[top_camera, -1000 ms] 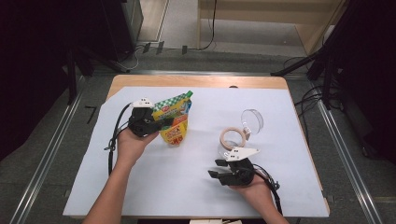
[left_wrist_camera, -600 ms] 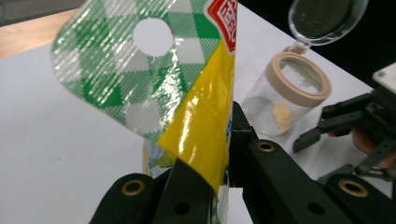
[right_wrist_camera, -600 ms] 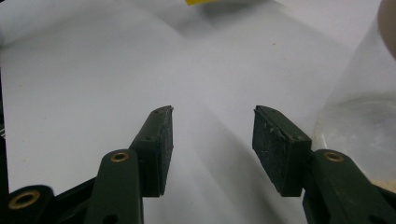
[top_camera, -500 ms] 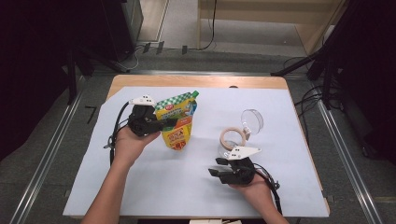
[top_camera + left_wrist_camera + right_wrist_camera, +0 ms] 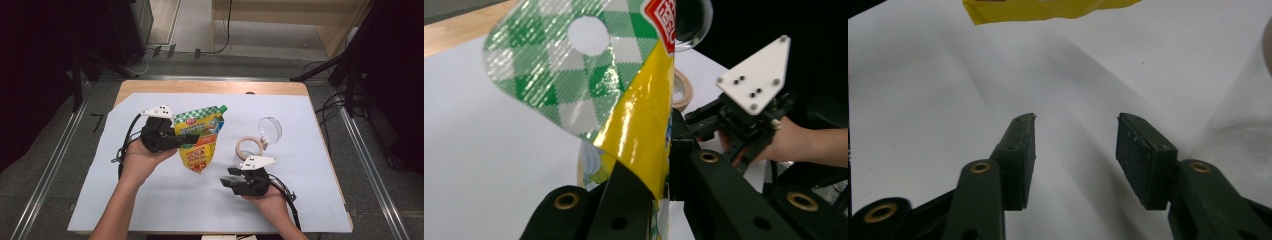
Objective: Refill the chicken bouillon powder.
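Compared with a second before, the left gripper [image 5: 176,142] had carried the pouch [image 5: 200,137] slightly right and lower in the high view, from the upper left-centre toward the middle of the frame, and the pouch had tipped so that its green-checked top pointed to the upper right. The jaws were clamped on the pouch's left edge, holding it off the white sheet [image 5: 150,200]; in the left gripper view the yellow and green foil [image 5: 624,100] rose from between the two black jaws. The right gripper [image 5: 231,177] lay in much the same place at the lower centre-right, its jaws apart with nothing between them, as the right gripper view [image 5: 1075,145] showed.

The tape roll [image 5: 248,148] and the clear round lid [image 5: 269,129] sat right of centre, unmoved. The pouch's print was too small to read in the high view. In the right gripper view its yellow edge [image 5: 1048,10] was cut off at the top.
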Demonstrator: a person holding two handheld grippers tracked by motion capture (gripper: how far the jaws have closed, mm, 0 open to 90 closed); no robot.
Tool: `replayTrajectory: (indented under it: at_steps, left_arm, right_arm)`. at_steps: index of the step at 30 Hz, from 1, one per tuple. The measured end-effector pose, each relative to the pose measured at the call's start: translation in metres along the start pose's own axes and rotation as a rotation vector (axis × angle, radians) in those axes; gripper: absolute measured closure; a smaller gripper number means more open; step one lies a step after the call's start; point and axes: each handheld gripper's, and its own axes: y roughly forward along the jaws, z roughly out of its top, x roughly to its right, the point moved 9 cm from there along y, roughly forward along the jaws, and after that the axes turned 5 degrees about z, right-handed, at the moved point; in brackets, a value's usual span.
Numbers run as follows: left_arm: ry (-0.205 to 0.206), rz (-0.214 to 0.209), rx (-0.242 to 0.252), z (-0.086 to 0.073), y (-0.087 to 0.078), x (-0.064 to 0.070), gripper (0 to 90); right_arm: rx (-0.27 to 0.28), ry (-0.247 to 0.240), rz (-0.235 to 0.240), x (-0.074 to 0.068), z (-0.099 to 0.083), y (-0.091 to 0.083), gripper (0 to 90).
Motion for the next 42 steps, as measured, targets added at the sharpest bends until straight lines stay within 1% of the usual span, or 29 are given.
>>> replayTrajectory:
  at_steps: [2,5,6,7,8,13,14,15,16,17,18,19,20,21,23,24,25,27,28,29,31,33,34,35,36,37,41,42]
  left_arm:
    - [0.002,-0.007,-0.001,0.002,-0.001,0.006,90.0]
    - [0.019,-0.019,-0.005,0.003,-0.001,0.014,90.0]
    - [0.021,-0.031,-0.004,0.004,0.0,0.019,90.0]
    - [0.028,-0.036,-0.008,0.004,0.0,0.022,90.0]
    - [0.027,-0.044,-0.007,0.005,0.001,0.024,90.0]
    - [0.029,-0.107,-0.025,0.005,0.006,0.043,90.0]
    - [0.034,-0.124,-0.026,0.006,0.006,0.048,90.0]
    - [0.036,-0.133,-0.028,0.006,0.006,0.05,90.0]
    - [0.04,-0.16,-0.024,0.007,0.006,0.057,90.0]
    - [0.04,-0.16,-0.024,0.007,0.006,0.057,90.0]
    - [0.04,-0.172,-0.023,0.007,0.006,0.061,90.0]
    - [0.037,-0.185,-0.028,0.007,0.007,0.064,90.0]
    - [0.037,-0.185,-0.028,0.007,0.007,0.064,90.0]
    - [0.037,-0.185,-0.029,0.006,0.008,0.065,90.0]
    - [0.029,-0.178,-0.034,0.005,0.009,0.063,90.0]
    - [0.025,-0.164,-0.036,0.005,0.009,0.061,90.0]
    - [0.015,-0.162,-0.037,0.005,0.009,0.059,90.0]
    - [-0.008,-0.168,-0.028,0.005,0.008,0.056,90.0]
    - [-0.019,-0.165,-0.019,0.006,0.008,0.055,90.0]
    - [-0.025,-0.154,-0.011,0.007,0.008,0.053,90.0]
    - [-0.028,-0.122,0.002,0.008,0.008,0.051,90.0]
    - [-0.023,-0.111,0.004,0.008,0.009,0.051,89.7]
    - [-0.026,-0.103,0.004,0.008,0.011,0.05,89.3]
    - [-0.026,-0.103,0.004,0.008,0.011,0.05,89.0]
    - [-0.034,-0.103,0.008,0.008,0.012,0.05,89.0]
    - [-0.032,-0.098,0.01,0.008,0.013,0.049,88.4]
    - [-0.034,-0.068,0.013,0.007,0.018,0.046,86.2]
    - [-0.034,-0.064,0.014,0.007,0.018,0.046,86.2]
  right_arm:
    - [0.006,0.007,0.0,0.0,0.001,0.002,52.4]
    - [0.007,0.003,-0.006,0.002,0.003,0.003,52.3]
    - [0.008,0.005,-0.009,0.002,0.003,0.003,52.6]
    - [0.008,0.001,-0.018,0.003,0.004,0.004,55.5]
    - [0.008,0.001,-0.018,0.003,0.004,0.004,55.5]
    - [0.012,-0.01,-0.039,0.004,0.006,0.006,61.2]
    - [0.017,-0.014,-0.043,0.005,0.007,0.006,63.5]
    - [0.025,-0.009,-0.046,0.006,0.008,0.007,66.4]
    - [0.028,-0.005,-0.05,0.007,0.008,0.007,66.9]
    - [0.028,-0.005,-0.05,0.007,0.008,0.007,66.9]
    - [0.03,-0.004,-0.054,0.007,0.008,0.008,67.0]
    - [0.05,-0.006,-0.051,0.007,0.01,0.007,67.0]
    - [0.05,-0.006,-0.051,0.007,0.01,0.007,67.0]
    - [0.066,-0.019,-0.048,0.006,0.012,0.007,66.8]
    - [0.078,-0.087,-0.064,0.002,0.015,0.007,68.1]
    - [0.079,-0.102,-0.071,0.0,0.016,0.006,69.2]
    - [0.071,-0.127,-0.089,-0.002,0.016,0.007,70.1]
    - [0.063,-0.188,-0.099,-0.006,0.016,0.007,71.1]
    - [0.065,-0.203,-0.096,-0.008,0.017,0.007,71.1]
    - [0.064,-0.209,-0.092,-0.011,0.017,0.007,71.1]
    - [0.059,-0.23,-0.087,-0.016,0.018,0.008,71.2]
    - [0.045,-0.263,-0.077,-0.025,0.017,0.01,71.4]
    - [0.039,-0.269,-0.072,-0.028,0.017,0.011,71.4]
    - [0.039,-0.269,-0.072,-0.028,0.017,0.011,71.4]
    - [0.034,-0.269,-0.065,-0.031,0.016,0.012,71.5]
    - [0.032,-0.269,-0.059,-0.033,0.016,0.013,71.6]
    - [0.022,-0.249,-0.031,-0.038,0.015,0.015,71.8]
    - [0.022,-0.249,-0.031,-0.038,0.015,0.015,71.8]
